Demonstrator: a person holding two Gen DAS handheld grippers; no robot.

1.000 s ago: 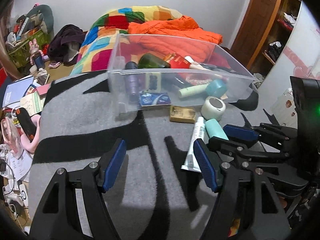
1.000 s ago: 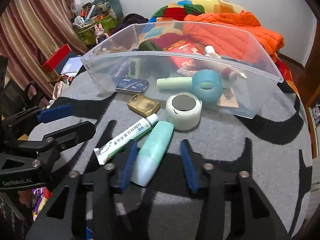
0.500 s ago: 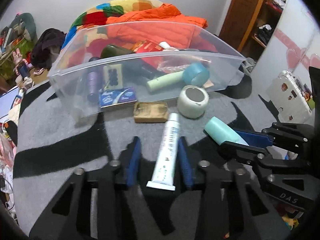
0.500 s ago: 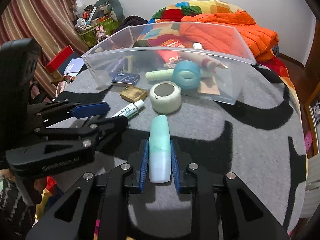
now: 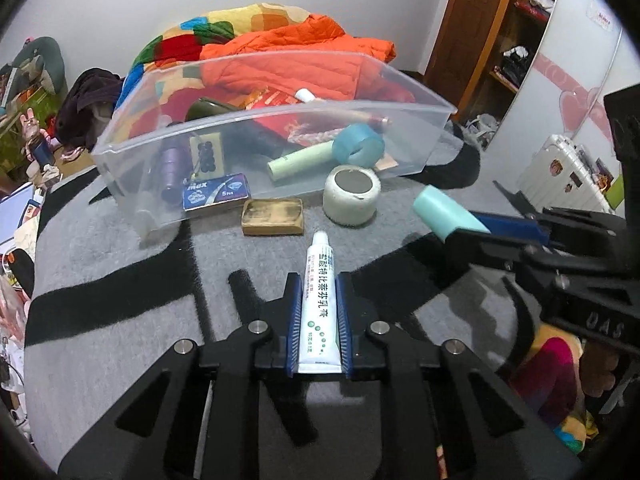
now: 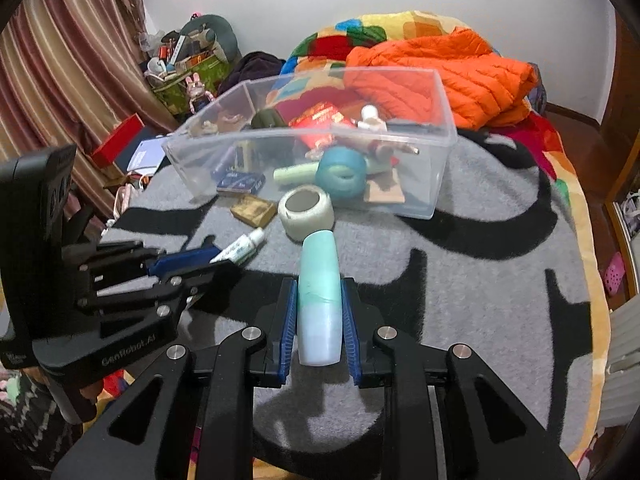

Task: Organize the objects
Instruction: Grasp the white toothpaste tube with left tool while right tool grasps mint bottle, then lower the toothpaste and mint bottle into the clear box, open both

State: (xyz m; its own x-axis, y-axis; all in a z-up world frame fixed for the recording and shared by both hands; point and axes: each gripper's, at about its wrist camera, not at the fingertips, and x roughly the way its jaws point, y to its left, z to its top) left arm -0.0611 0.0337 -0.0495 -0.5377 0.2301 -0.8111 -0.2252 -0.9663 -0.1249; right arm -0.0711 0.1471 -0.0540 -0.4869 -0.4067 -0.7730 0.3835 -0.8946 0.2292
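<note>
1. My left gripper (image 5: 319, 322) is clamped on the white tube (image 5: 319, 300). The blue pads press both of its long sides, the flat crimped end sits back between the fingers, and the cap points forward toward the bin.
2. My right gripper (image 6: 319, 328) is closed around the mint-green bottle (image 6: 320, 300). It lies lengthwise between the pads, with its rounded far end sticking out ahead of the fingertips.
3. In the left wrist view, the right gripper comes in from the right edge with the green bottle's end showing past its blue pad. In the right wrist view, the left gripper sits at the left with the tube's cap end poking out.
4. I cannot tell from either view whether the tube and the bottle are lifted off the blanket (image 6: 500, 292) or only just touching it.
5. The clear plastic bin (image 5: 256, 120) stands on the grey and black blanket ahead of both grippers. Inside it I see a teal tape ring (image 5: 359, 145), a pale green tube (image 5: 300, 159), a blue box (image 5: 216, 192), a purple cylinder and red packaging.
6. Outside the bin, just beside its front wall, a white tape roll (image 5: 352, 196) and a flat gold tin (image 5: 273, 216) lie on the blanket.
7. An orange jacket (image 6: 440, 76) and a patchwork quilt are heaped behind the bin.
</note>
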